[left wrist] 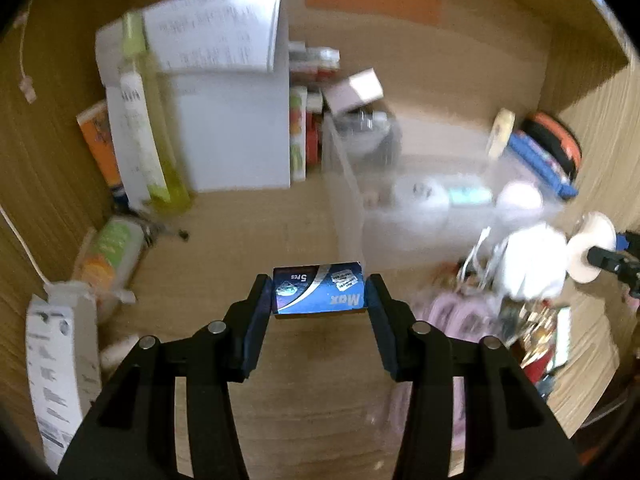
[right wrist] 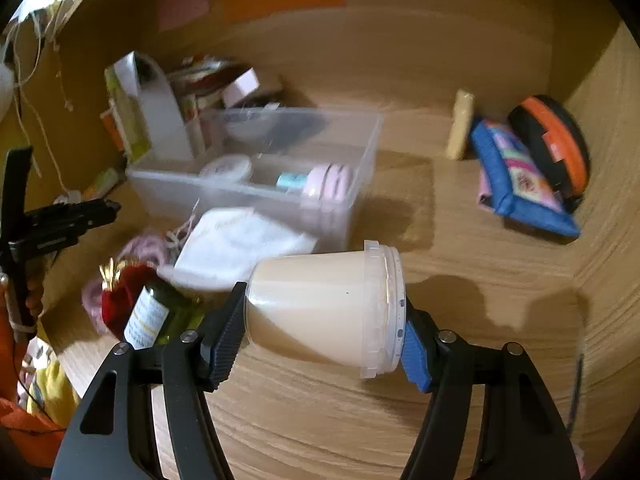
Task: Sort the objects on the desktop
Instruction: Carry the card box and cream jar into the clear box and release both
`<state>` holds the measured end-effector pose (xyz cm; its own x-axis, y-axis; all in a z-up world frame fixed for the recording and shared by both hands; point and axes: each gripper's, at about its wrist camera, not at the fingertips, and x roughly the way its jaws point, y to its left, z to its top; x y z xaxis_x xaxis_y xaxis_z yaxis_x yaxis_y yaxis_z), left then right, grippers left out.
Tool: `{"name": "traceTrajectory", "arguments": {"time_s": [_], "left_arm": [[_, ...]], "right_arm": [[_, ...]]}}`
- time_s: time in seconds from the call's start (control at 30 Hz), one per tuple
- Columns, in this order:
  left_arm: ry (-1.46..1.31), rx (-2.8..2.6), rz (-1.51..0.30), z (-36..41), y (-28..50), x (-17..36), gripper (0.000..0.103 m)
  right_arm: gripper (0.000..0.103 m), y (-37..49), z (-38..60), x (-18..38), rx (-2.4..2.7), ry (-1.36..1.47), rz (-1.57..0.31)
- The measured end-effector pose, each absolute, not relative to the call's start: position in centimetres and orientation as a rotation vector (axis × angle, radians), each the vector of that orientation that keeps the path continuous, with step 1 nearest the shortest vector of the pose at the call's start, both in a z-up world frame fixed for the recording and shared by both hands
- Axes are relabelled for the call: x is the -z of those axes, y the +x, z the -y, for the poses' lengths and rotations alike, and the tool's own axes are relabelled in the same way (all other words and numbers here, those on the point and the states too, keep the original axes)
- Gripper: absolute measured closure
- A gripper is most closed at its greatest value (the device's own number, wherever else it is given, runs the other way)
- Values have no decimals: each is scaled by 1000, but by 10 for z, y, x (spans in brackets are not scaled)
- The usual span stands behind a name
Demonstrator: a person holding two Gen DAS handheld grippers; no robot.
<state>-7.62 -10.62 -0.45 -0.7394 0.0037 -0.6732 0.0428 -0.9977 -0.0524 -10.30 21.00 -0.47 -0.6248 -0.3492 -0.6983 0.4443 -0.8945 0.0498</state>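
Your left gripper (left wrist: pixel 319 294) is clenched on a small blue box (left wrist: pixel 319 290), pads pressing its two short ends so the printed face stays turned toward the lens. The box looks to be off the wooden desk (left wrist: pixel 304 360), on the near side of the clear plastic bin (left wrist: pixel 344 184). An end-to-end hold like that keeps a flat carton from twisting as you carry it.

Your right gripper (right wrist: pixel 324 320) is grasping a cream-filled plastic jar (right wrist: pixel 324 308) lying sideways between the pads — one on its base, one on the lidded rim. It hangs just nearer than the bin's front wall. Pinching along its length probably suits the taper, though the smooth base could slip, so keep it level.

Just left of the jar, a green glass bottle (right wrist: pixel 158 312) and a red pouch (right wrist: pixel 120 296) lie in a heap with a white cloth (right wrist: pixel 236 240), all in front of the bin — likely unsorted.

Inside the bin sit a pink round case (right wrist: pixel 330 182) and a white tape roll (right wrist: pixel 226 168); it seems the sorting target. Right of it, by the wall, a blue fabric pouch (right wrist: pixel 516 184) leans on an orange-and-black case (right wrist: pixel 554 144).
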Motion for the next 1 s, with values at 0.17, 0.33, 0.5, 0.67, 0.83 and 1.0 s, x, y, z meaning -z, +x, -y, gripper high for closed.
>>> {"name": "traceTrajectory", "arguments": {"time_s": [0.17, 0.33, 0.5, 0.67, 0.83, 1.0], "left_arm": [[1015, 2961, -115, 106, -81, -23, 56], [944, 3007, -87, 98, -90, -42, 56], [926, 3048, -59, 84, -104, -49, 56], [971, 3066, -37, 74, -124, -42, 56], [1052, 3061, -4, 66, -145, -27, 56], [1089, 3036, 45, 63, -161, -13, 56]], "right_arm": [[39, -109, -214, -21, 2534, 953, -183], [39, -119, -209, -39, 2534, 889, -197], [39, -132, -193, -47, 2506, 854, -207], [39, -148, -173, -45, 2468, 852, -235], [39, -168, -153, -37, 2421, 873, -233], [39, -186, -130, -26, 2361, 912, -261]]}}
